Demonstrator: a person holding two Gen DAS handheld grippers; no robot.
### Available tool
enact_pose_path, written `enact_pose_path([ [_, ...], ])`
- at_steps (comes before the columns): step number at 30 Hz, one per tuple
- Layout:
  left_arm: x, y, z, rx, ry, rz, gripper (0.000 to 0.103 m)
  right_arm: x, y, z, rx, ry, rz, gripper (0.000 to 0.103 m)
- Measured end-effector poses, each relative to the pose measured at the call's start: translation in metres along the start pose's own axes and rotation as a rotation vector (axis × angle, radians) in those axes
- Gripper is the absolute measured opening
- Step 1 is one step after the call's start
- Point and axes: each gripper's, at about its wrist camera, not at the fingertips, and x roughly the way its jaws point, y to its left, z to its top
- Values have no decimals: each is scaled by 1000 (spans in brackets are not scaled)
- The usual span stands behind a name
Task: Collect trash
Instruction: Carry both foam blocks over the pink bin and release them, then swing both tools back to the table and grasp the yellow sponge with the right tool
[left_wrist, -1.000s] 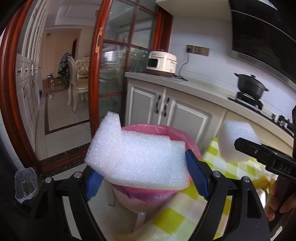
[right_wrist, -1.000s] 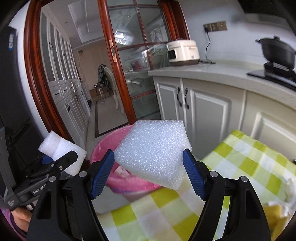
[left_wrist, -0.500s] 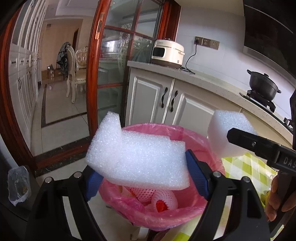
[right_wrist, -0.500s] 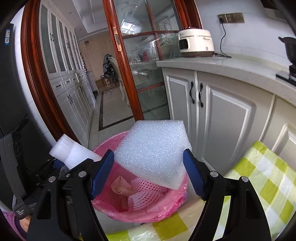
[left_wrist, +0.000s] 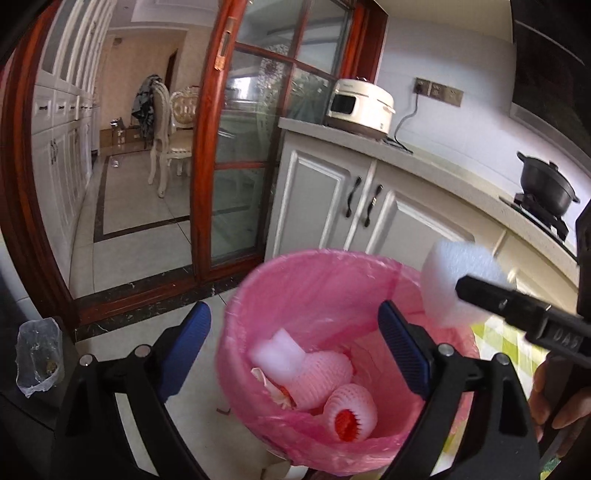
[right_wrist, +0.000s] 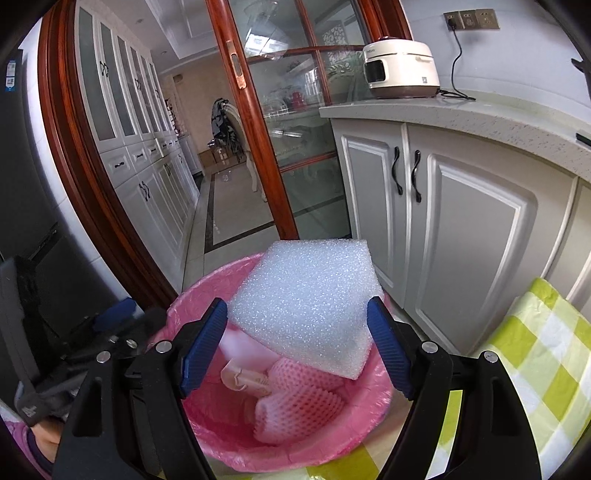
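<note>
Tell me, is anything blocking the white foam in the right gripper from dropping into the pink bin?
Nothing visible does. The foam block sits in the right gripper, right above the open pink bin; only fruit nets lie at its bottom.

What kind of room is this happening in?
A home kitchen, most likely: a rice cooker sits on the counter, a black pot rests on the stove, and a pink-lined trash bin stands below.

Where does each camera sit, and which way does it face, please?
Left wrist: on the left gripper, looking down into the pink-lined bin; jaws have just been opening, nothing between; a hand at right.
Right wrist: on the right gripper, over the same bin; foam block between its pads.
Both share the bin, foam block and rice cooker.
</note>
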Motion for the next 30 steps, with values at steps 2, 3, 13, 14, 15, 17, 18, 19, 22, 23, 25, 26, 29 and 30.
enact_pose_path([
  [2,-6,7,3,-5,-16,13,90,6,5,-1,-12,10,3,76],
  [3,-10,9,2,-5,-24,19,90,10,8,-1,-17,15,4,76],
  [13,-41,22,-5,-2,-54,63,91,-1,16,-8,-5,5,11,84],
  [14,-45,19,-6,3,-56,59,91,-9,15,-9,-2,-3,8,84],
  [15,-50,14,-8,10,-59,52,91,-20,14,-12,6,-16,2,84],
  [17,-63,1,-15,16,-70,32,96,-39,10,-20,18,-33,-16,84],
  [18,-67,-4,-18,16,-76,24,98,-50,8,-25,24,-40,-31,84],
  [19,-73,-11,-23,17,-82,14,98,-64,5,-33,33,-47,-51,84],
  [22,-85,-40,-40,36,-72,-38,98,-106,-5,-60,53,-63,-106,84],
  [23,-89,-51,-48,44,-65,-63,98,-118,-9,-68,56,-65,-124,84],
  [25,-94,-70,-60,54,-51,-101,98,-144,-15,-88,58,-71,-162,84],
  [26,-97,-82,-68,61,-39,-130,98,-158,-20,-99,63,-75,-180,84],
  [29,-103,-109,-89,83,-17,-181,98,-197,-35,-131,85,-81,-242,84],
  [30,-105,-120,-98,94,-5,-201,98,-213,-40,-144,90,-83,-279,84],
])
